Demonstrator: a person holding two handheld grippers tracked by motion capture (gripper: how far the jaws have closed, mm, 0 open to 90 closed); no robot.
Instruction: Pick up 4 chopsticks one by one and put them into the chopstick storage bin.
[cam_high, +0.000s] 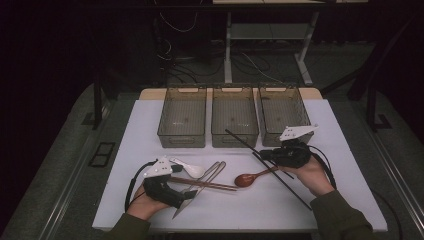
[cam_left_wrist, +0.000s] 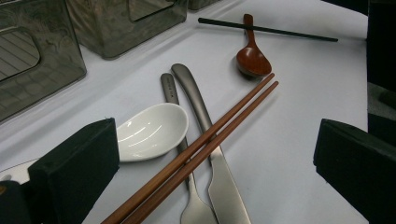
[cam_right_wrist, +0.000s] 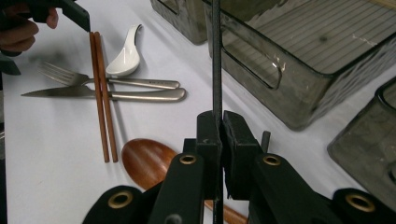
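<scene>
From above, your right tongs (cam_high: 270, 155) pinch a black chopstick (cam_high: 240, 139) at the table's (cam_high: 350, 200) three o'clock, your left tongs (cam_left_wrist: 210, 154) stand spread over the brown chopsticks (cam_left_wrist: 205, 149), and your right tongs (cam_right_wrist: 219, 135) clamp that black chopstick (cam_right_wrist: 216, 56).

You have open table (cam_high: 310, 200) along the near right edge. The three bins (cam_high: 235, 120) wall off the far side, and the fork (cam_high: 202, 180), knife (cam_high: 192, 197) and brown chopsticks (cam_high: 205, 183) clutter the centre-left.
</scene>
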